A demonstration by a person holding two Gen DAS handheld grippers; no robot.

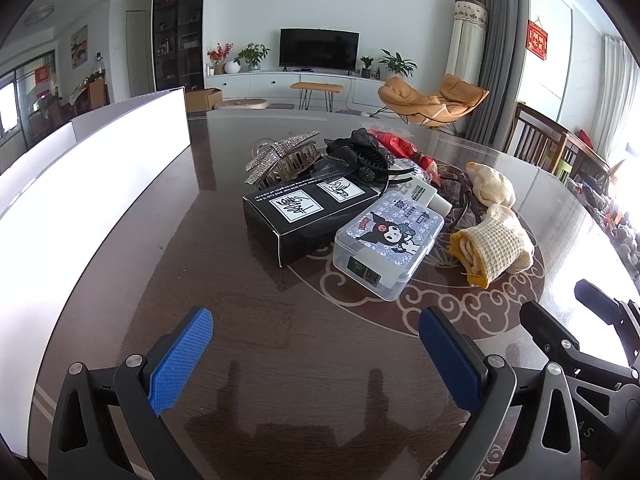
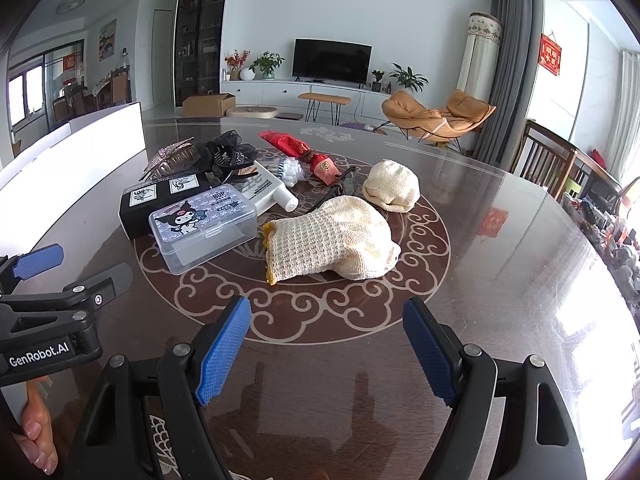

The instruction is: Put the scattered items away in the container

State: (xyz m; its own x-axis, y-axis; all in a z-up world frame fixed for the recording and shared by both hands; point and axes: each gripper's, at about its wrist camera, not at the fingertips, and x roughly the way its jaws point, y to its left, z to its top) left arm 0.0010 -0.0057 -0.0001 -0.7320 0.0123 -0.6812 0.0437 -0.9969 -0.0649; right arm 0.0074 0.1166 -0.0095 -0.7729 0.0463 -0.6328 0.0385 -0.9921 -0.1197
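Dark, glossy table (image 2: 500,264) with a pale scroll medallion carries a loose heap of items; a white bin (image 1: 92,168), the likely container, stands at its left edge, well apart from the heap. Left gripper (image 1: 316,334) and right gripper (image 2: 326,330) both hover low over bare table short of the heap, blue pads spread wide, nothing between them.

Nearest the right gripper lies a cream knitted pouch (image 2: 332,240) with a yellow lining at its mouth; a second cream roll (image 2: 392,186) sits just behind it. Nearest the left gripper is a clear plastic case (image 1: 388,240), leaning on a black box (image 1: 308,210). Behind these: a rhinestone clip (image 1: 280,156), black hair clips (image 1: 360,156), a white tube (image 2: 276,190) and a red packet (image 2: 304,152).

Suggested handling: begin with the outermost items. The pouch is soft, so a grip across its middle should hold. The case looks slick and rigid; a grip square across its short sides would be safer, and lifting it first frees the box beneath.

Legible writing: "GenRobot.AI" on the left gripper's body, seen from the right wrist; "BOP" on the case's cartoon label, which also bears a QR code. The box's script labels and small white text are not clearly readable.
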